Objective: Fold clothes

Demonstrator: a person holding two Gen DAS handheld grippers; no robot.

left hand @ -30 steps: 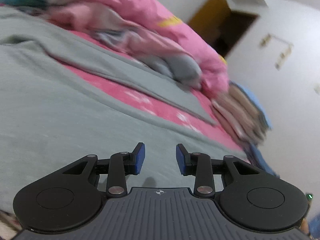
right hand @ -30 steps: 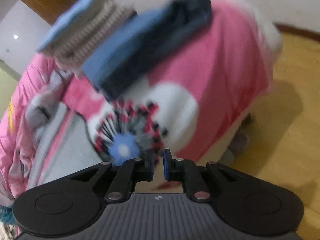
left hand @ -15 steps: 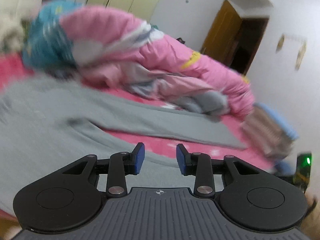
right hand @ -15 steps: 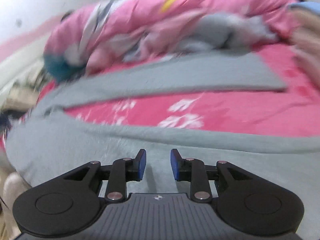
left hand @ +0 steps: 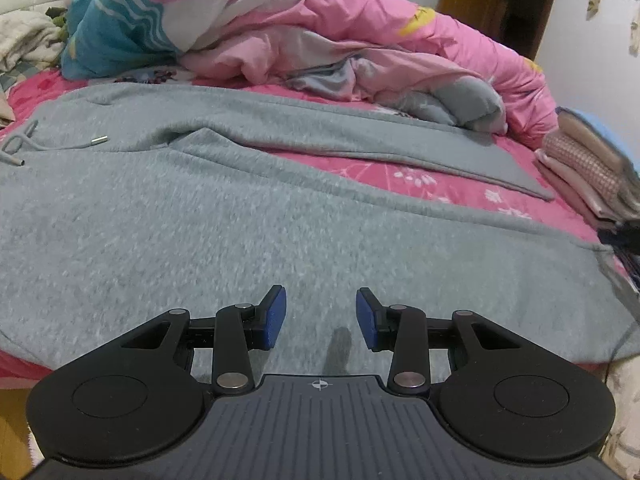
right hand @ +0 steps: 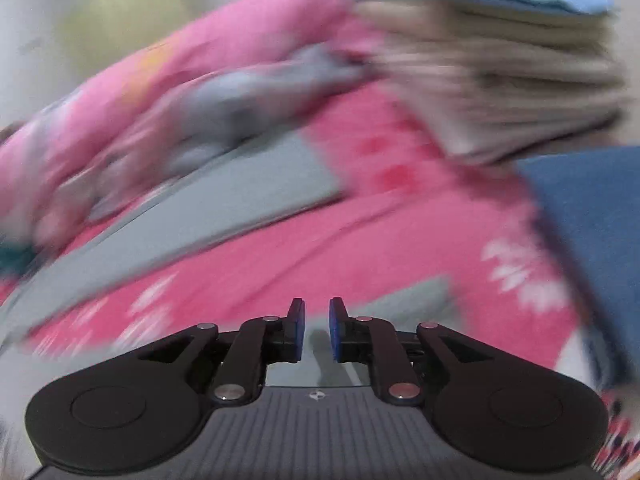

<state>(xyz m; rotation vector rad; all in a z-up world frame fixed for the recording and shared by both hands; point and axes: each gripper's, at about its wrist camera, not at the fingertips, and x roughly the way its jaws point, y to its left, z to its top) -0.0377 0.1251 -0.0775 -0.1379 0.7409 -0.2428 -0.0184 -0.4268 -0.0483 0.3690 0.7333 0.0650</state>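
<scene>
Grey sweatpants (left hand: 208, 208) lie spread flat on the pink bed, waistband and drawstring (left hand: 24, 146) at the left, both legs running right. My left gripper (left hand: 320, 316) hovers low over the near leg, open, nothing between its blue pads. In the blurred right wrist view, the far leg of the grey sweatpants (right hand: 224, 208) crosses the pink sheet, and a bit of grey cuff (right hand: 416, 300) lies just ahead of my right gripper (right hand: 317, 330). That gripper is open by a narrow gap and holds nothing.
A crumpled pink and blue duvet (left hand: 328, 36) is heaped along the far side of the bed. A stack of folded clothes (left hand: 588, 164) sits at the right end, seen close as the stack (right hand: 492, 76) beside a blue folded garment (right hand: 592, 240).
The left gripper has dropped and steadied over the near trouser leg, still open. The right gripper has swung right from the trousers' middle toward the cuffs and the folded stack, its gap narrower.
</scene>
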